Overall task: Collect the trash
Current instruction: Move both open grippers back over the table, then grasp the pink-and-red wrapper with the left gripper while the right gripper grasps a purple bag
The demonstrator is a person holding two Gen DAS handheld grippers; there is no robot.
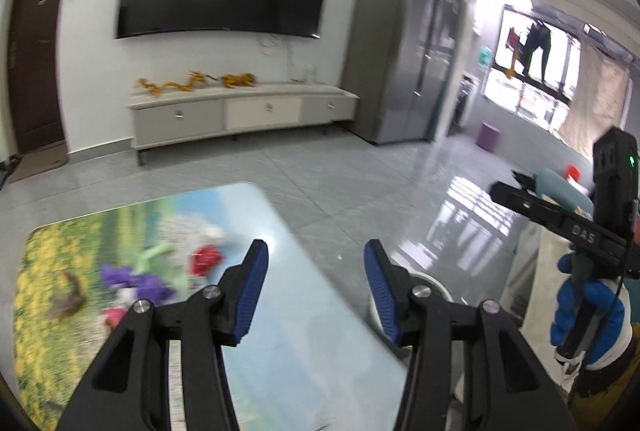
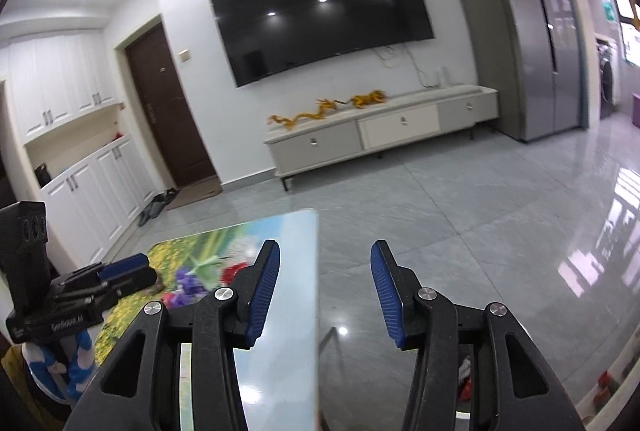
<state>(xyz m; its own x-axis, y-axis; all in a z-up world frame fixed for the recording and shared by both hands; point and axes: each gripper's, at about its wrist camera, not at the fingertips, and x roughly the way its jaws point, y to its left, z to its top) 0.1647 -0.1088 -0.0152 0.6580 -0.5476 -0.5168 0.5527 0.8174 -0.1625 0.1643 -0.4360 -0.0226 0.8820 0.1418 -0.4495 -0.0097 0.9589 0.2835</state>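
Glossy grey floor tiles (image 2: 460, 215), mirror-bright at right. Glossy flower-printed table top (image 1: 132, 239) near left. Brushed-metal grey fridge (image 2: 532, 43) far right. Gripper: matt black plastic, ribbed blue rubbery pads (image 2: 265, 287), shiny metal screws.

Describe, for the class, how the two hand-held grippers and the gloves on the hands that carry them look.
Each gripper, left and right, has black angular arms with silver round screws and ribbed blue pads. Seen from the side, the right gripper carries a black camera block with a green light and white lettering on its bar. The hands wear blue and white gloves.
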